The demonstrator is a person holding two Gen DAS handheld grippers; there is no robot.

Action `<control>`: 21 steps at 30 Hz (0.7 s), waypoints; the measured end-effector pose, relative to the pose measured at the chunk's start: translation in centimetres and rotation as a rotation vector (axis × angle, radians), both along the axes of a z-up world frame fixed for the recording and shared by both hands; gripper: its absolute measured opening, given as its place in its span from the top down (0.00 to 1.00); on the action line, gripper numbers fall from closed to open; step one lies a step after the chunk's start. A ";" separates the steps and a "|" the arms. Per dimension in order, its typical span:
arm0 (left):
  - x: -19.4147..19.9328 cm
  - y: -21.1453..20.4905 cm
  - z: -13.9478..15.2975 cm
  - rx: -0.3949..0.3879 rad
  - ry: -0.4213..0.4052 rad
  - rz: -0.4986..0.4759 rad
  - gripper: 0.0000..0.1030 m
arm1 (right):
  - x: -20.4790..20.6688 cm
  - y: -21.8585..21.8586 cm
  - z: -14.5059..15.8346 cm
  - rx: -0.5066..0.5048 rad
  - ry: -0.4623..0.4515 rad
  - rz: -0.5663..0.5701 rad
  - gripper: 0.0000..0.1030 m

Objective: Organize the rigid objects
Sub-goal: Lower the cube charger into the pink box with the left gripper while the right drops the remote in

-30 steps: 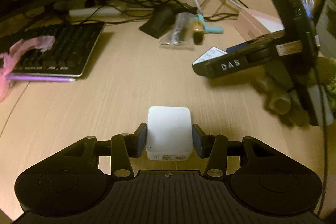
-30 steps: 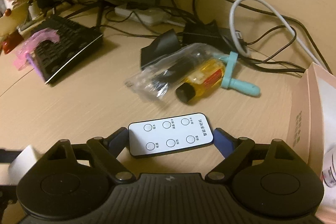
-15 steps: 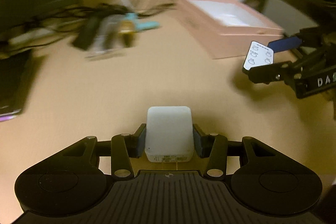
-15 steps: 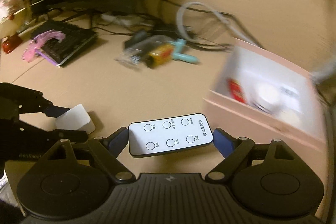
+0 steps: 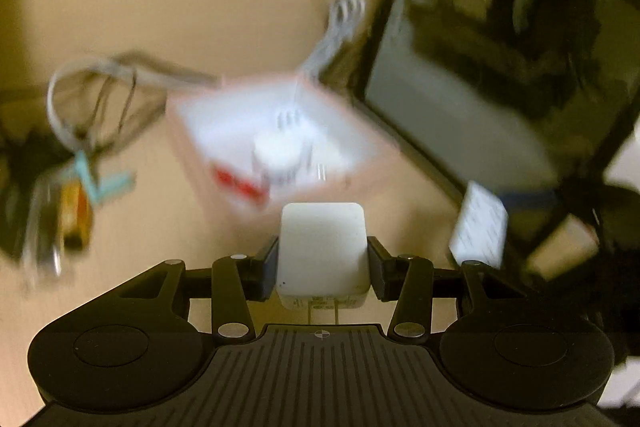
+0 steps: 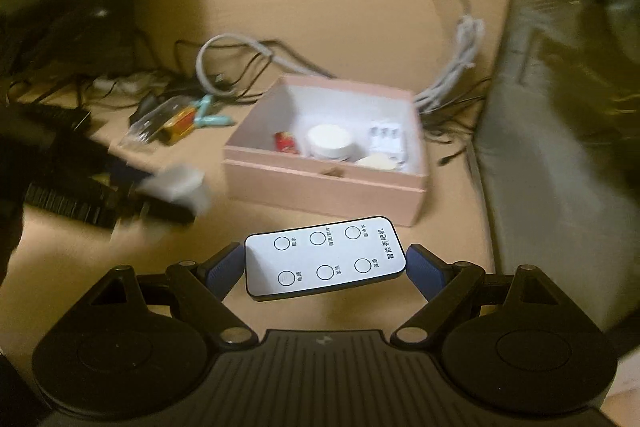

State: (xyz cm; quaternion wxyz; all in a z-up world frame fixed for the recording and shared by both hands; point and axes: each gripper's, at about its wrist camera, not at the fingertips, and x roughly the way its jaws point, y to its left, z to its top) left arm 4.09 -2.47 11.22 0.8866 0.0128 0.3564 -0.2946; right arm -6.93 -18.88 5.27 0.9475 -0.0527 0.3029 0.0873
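My left gripper has its jaws clenched on one white charger, which sits squarely between the two pads, its prongs pointing back toward the camera. My right gripper has its jaws clamped on the two short ends of one white remote, held flat and face up, six round buttons showing. Both things are carried above the tan surface, just short of one pink box, which stands open straight ahead of the remote. Inside the box I count one white jar, one red item, one pale round piece and some white packets too small to count. Left of the box lie one clear bag, one yellow bottle and one teal clip. The left view is blurred.
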 end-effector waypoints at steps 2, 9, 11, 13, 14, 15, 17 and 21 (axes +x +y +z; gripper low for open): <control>2.1 -0.8 1.2 -0.008 -0.037 0.014 0.52 | -0.5 -0.8 0.7 0.010 -0.019 -0.025 0.15; 10.1 -4.2 0.4 0.033 -0.022 0.104 0.52 | -1.2 -2.3 1.7 0.015 -0.040 -0.094 0.15; 12.3 -4.6 -0.6 0.047 0.014 0.166 0.52 | -1.4 -2.4 1.5 0.014 -0.036 -0.108 0.15; 14.6 -5.0 -1.4 0.060 0.045 0.214 0.52 | -1.3 -2.7 1.3 0.019 -0.029 -0.119 0.15; 15.8 -5.3 -1.8 0.070 0.055 0.228 0.52 | -1.2 -2.5 1.2 0.019 -0.025 -0.124 0.15; 16.8 -5.5 -2.1 0.081 0.063 0.233 0.52 | -1.2 -2.5 1.2 0.017 -0.024 -0.130 0.15; 18.8 -6.3 -2.8 0.104 0.091 0.206 0.52 | -1.1 -2.5 1.2 0.011 -0.020 -0.143 0.15; 21.6 -7.4 -5.1 0.132 0.165 0.121 0.52 | -1.2 -2.6 1.2 0.008 -0.008 -0.155 0.15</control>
